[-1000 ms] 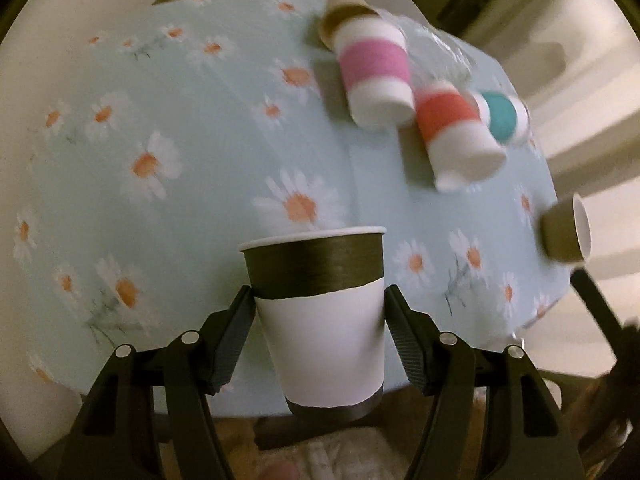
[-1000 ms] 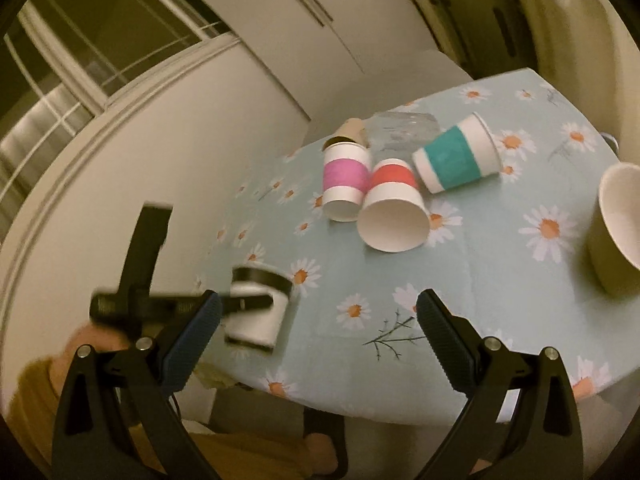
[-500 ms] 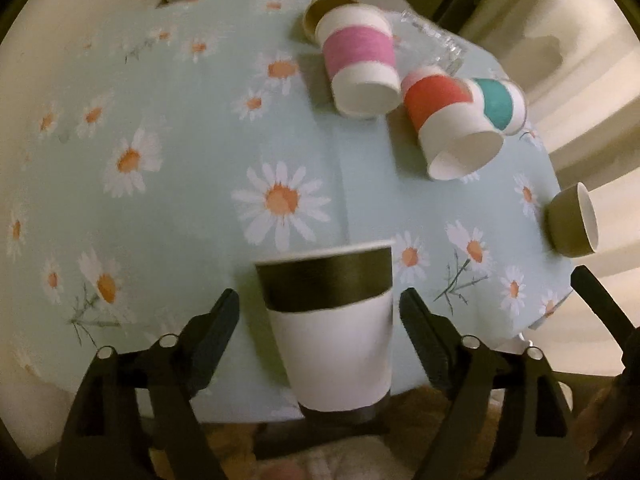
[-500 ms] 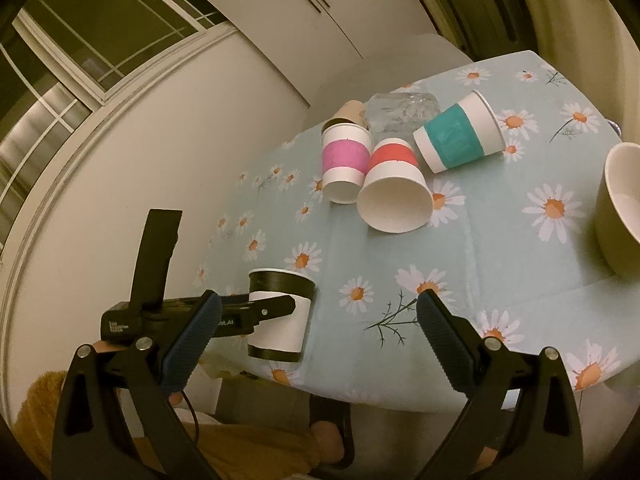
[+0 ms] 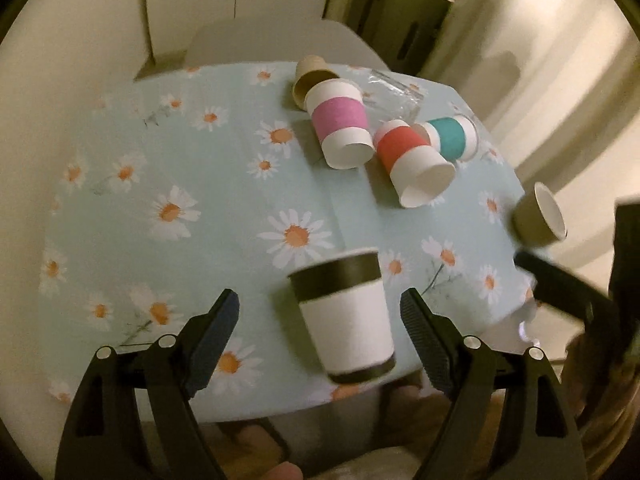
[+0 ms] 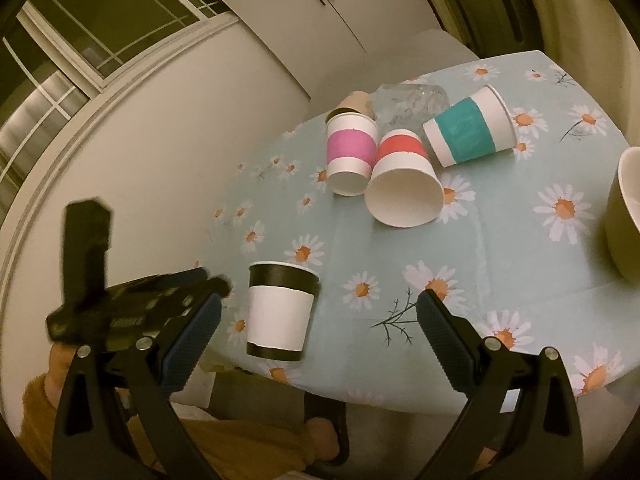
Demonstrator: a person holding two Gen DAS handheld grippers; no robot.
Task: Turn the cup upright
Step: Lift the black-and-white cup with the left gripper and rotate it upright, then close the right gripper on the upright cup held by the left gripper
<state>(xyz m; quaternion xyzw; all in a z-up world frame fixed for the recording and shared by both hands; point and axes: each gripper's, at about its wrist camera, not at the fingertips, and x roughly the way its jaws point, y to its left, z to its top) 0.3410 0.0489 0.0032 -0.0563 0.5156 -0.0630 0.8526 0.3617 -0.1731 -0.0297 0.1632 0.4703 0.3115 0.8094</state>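
A white paper cup with dark bands (image 5: 346,318) stands upright near the table's front edge; it also shows in the right wrist view (image 6: 280,314). My left gripper (image 5: 320,324) is open, its fingers apart on either side of the cup and drawn back, not touching it. My right gripper (image 6: 318,334) is open and empty, above the table's near edge to the right of the cup. Pink-banded (image 5: 340,124), red-banded (image 5: 412,164) and teal-banded (image 5: 452,138) cups lie on their sides at the back.
The table has a daisy-print cloth (image 5: 172,208). A brown cup (image 5: 312,78) and a clear plastic cup (image 6: 408,102) lie behind the coloured ones. An olive cup (image 5: 538,222) lies at the right edge. A wall and a window are at the left.
My left gripper has opened off the dark-banded cup and pulled back and up. The cup stays standing upright on the table. The right gripper has barely moved.
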